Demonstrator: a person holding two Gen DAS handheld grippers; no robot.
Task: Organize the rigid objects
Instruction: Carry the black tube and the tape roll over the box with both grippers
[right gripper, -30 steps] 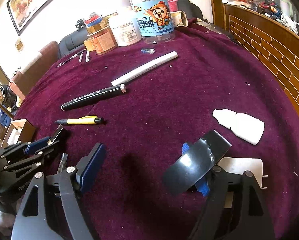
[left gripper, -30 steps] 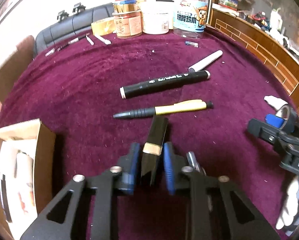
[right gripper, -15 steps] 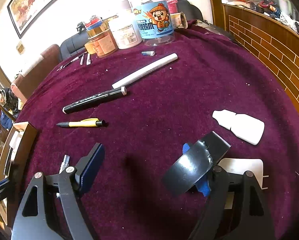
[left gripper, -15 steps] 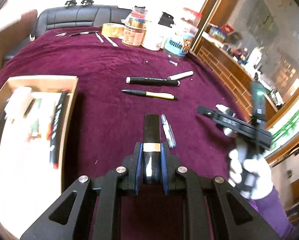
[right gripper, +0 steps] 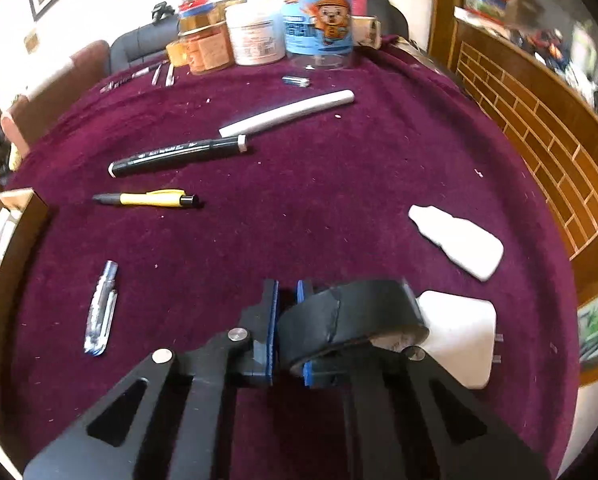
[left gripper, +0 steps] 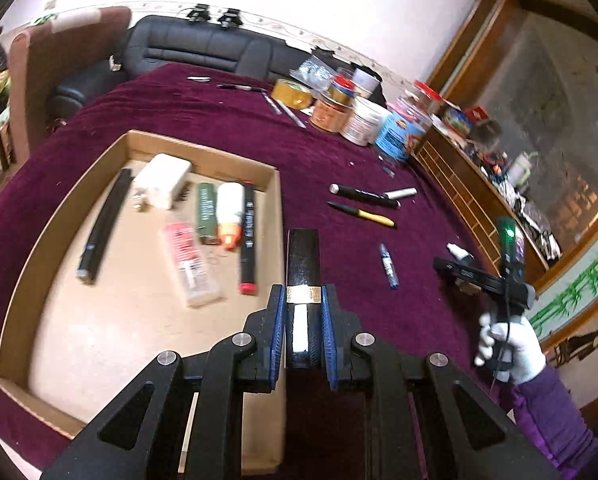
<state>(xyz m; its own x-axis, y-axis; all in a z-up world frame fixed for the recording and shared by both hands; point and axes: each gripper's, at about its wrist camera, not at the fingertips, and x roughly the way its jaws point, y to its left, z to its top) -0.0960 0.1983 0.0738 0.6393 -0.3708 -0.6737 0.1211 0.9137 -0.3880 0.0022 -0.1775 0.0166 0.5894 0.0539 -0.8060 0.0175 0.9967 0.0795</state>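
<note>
Between the blue pads of the left gripper (left gripper: 303, 320), a black bar with a gold band (left gripper: 303, 264) is clamped, hanging over the cardboard box (left gripper: 277, 208) edge. At 3 o'clock, the right gripper (right gripper: 287, 328) pinches a black tape roll (right gripper: 355, 316).

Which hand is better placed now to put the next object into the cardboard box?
Left. The left tool is shut on a black bar right beside the cardboard box. The right tool grips black tape, farther from it.

Black bar (left gripper: 303, 258) with gold band, pointing forward beside the cardboard box (left gripper: 277, 216).
</note>
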